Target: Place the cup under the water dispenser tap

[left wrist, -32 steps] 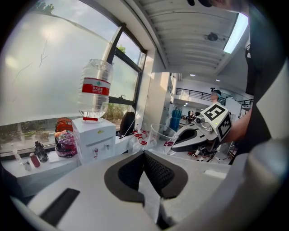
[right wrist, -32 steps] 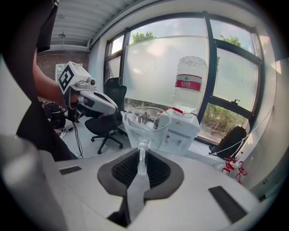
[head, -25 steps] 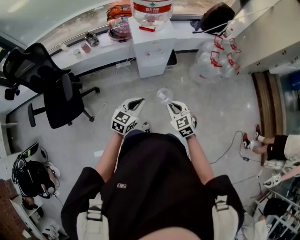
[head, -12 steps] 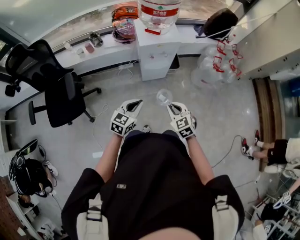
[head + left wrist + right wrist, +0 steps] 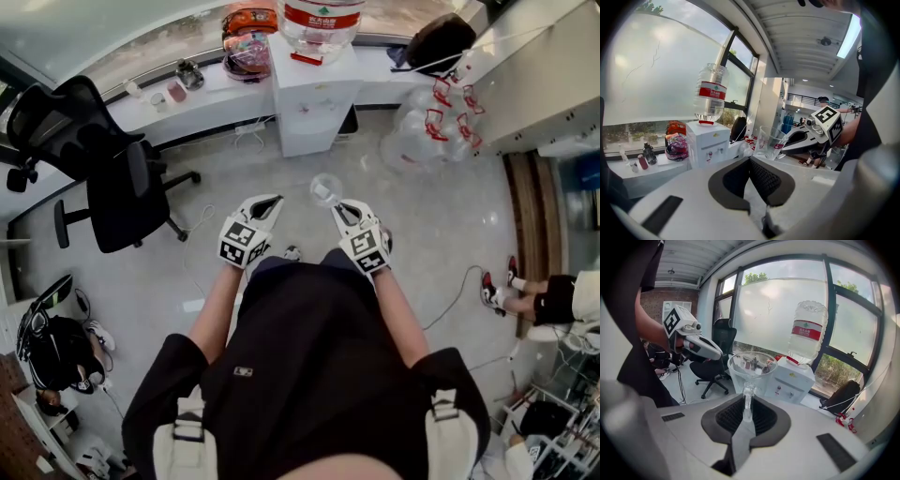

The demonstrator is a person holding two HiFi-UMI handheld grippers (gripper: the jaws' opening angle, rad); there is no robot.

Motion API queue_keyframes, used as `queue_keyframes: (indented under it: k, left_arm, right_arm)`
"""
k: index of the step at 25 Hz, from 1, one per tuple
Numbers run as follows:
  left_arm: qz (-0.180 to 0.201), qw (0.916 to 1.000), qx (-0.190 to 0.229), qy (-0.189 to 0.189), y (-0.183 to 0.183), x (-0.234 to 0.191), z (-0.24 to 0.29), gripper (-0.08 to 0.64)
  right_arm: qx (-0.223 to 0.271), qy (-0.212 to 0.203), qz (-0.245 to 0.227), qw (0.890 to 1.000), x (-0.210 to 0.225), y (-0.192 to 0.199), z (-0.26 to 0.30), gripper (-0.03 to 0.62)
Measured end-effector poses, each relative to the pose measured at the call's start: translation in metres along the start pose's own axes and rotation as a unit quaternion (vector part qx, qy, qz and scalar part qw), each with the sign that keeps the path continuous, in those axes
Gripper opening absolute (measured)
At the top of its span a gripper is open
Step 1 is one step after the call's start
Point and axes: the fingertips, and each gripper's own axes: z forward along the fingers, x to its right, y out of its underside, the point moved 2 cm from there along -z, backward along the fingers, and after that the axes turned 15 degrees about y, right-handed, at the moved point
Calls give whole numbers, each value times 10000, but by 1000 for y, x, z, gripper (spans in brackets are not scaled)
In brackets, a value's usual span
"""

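Grey tiled floor (image 5: pixel 234 169), with a white window ledge (image 5: pixel 202 101) along the far wall under frosted glass.

Far left: black office chair (image 5: pixel 103 169) on castors, standing just in front of the ledge. On the ledge, left of centre, are a few small bottles, too small to identify, and an orange-and-pink bundle (image 5: pixel 246 42).

Centre: white water dispenser (image 5: pixel 307 89) set against the ledge. An inverted water bottle (image 5: pixel 319 17) with a red label sits on top. The taps are on the front face, toward the person.

Left gripper (image 5: pixel 274 201): held in the air in front of the person's body, pointing toward the dispenser. Pads pressed together, nothing between them.

Cup (image 5: pixel 325 187): clear, upright, mouth up, in the air above the floor. It sits just beyond the right gripper's tips, slightly right of the left gripper. It is well apart from the dispenser, roughly in line with its front, and not under a tap.

Right gripper (image 5: pixel 336 207): jaws closed on the cup. A clear strip on the cup's near side is pinched between the two pads, and the bowl stands beyond them.

Right of the dispenser: black bag (image 5: pixel 436 37) on the ledge, and a heap of clear jugs (image 5: pixel 431 117) with red handles on the floor. Far right: a seated person's legs (image 5: pixel 548 295).
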Motion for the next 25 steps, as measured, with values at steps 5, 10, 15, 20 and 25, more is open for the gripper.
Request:
queue_keyframes:
  k: [5, 10, 15, 20, 25]
  left_arm:
    - [-32, 10000, 21, -57, 2, 5, -3, -2]
    - [-156, 9996, -28, -218, 8, -6, -14, -2]
    - [-182, 9990, -13, -417, 1, -24, -7, -2]
    - [-224, 9987, 23, -463, -10, -36, 9, -2]
    - [-310, 9981, -21, -532, -22, -53, 31, -2]
  right_arm:
    - [-82, -64, -7, 9999, -3, 10, 0, 20]
    - [-31, -174, -84, 9998, -3, 3, 11, 20]
    - [28, -293, -120, 9995, 12, -1, 30, 20]
    - [-3, -421, -155, 9990, 26, -2, 48, 20]
    - [-35, -578, -123, 9982, 49, -3, 73, 19]
